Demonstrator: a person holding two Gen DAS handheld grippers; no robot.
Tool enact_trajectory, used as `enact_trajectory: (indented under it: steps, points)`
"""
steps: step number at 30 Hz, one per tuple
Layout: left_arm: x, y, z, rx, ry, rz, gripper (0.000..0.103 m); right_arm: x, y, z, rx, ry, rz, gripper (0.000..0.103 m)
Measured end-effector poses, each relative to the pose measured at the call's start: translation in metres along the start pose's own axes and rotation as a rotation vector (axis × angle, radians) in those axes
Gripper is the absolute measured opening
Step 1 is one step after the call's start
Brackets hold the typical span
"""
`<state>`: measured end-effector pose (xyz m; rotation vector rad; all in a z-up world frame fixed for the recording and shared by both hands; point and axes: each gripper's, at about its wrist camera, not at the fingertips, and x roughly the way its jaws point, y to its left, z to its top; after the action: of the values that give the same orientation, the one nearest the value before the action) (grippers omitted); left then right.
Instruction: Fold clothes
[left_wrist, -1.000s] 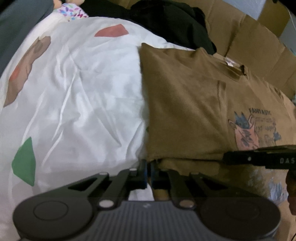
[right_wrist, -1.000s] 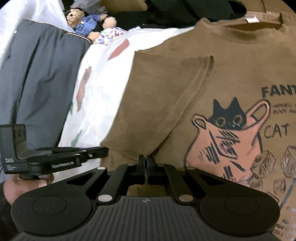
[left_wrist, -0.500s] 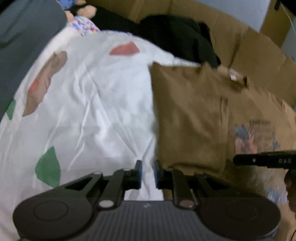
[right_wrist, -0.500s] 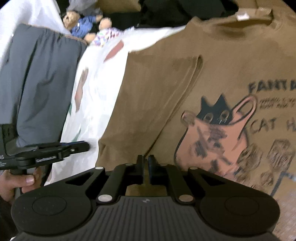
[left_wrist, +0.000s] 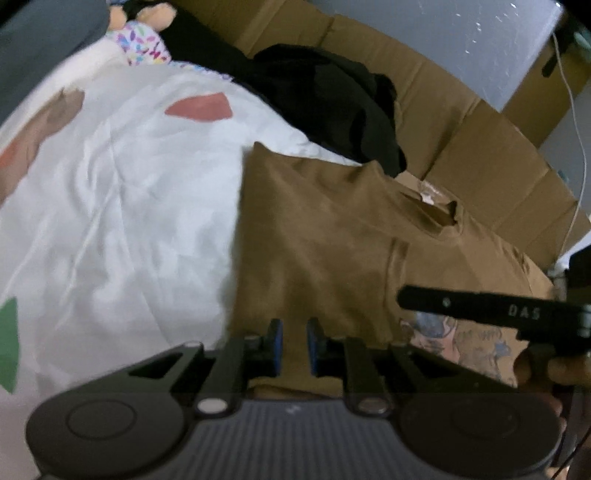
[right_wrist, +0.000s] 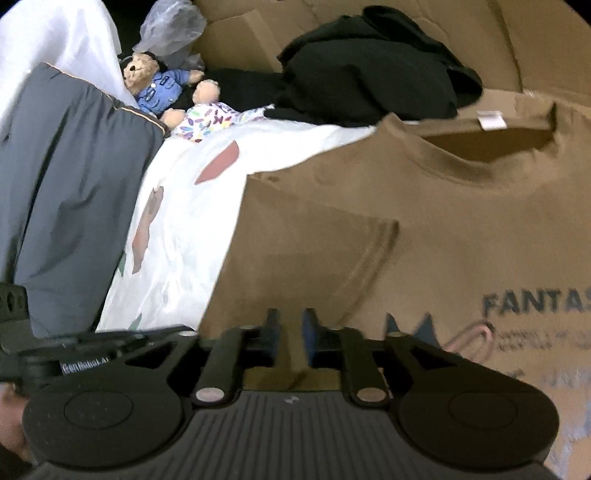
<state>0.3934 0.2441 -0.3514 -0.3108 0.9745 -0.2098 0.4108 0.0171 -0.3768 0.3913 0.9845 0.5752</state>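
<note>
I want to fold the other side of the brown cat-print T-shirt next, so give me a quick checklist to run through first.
1. Left gripper free of cloth: ok, jaws apart, nothing pinched.
2. Right gripper free of cloth: ok, jaws opening, nothing between them.
3. Near sleeve folded in on the brown cat-print T-shirt: ok, it lies flat over the chest.
4. Far sleeve visible: cannot tell, out of frame.
5. Black garment clear of the shirt: not ok, it lies against the collar.
6. White patterned bedsheet smooth: ok, slightly wrinkled.
</note>
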Motion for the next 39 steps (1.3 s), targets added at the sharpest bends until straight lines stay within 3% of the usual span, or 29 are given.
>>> enact_trajectory:
  steps: [4,11,16,20,22,33,39]
  points:
    - [0.009,-0.003,-0.007,0.015,0.024,0.010,0.017,0.013,0.013,-0.002,-0.047,0.011,0.020,0.035]
    - [0.016,-0.003,-0.016,0.037,0.056,0.030,0.021,0.034,0.025,-0.028,-0.193,0.084,-0.025,0.035]
    - [0.009,-0.007,-0.013,0.041,0.043,0.014,0.049,0.019,0.029,-0.029,-0.195,0.080,-0.018,0.036]
    - [0.001,-0.015,-0.013,0.048,0.011,0.029,0.057,0.002,0.028,-0.026,-0.187,0.061,-0.004,0.038]
    - [-0.003,-0.021,-0.012,0.046,0.003,0.042,0.066,-0.007,0.027,-0.024,-0.181,0.050,-0.005,0.042]
    - [-0.047,-0.051,-0.008,0.063,-0.068,0.034,0.071,-0.074,0.023,-0.018,-0.187,-0.028,-0.036,0.055]
    - [-0.075,-0.074,0.016,0.050,-0.095,-0.019,0.071,-0.120,0.017,-0.006,-0.189,-0.065,-0.081,0.061]
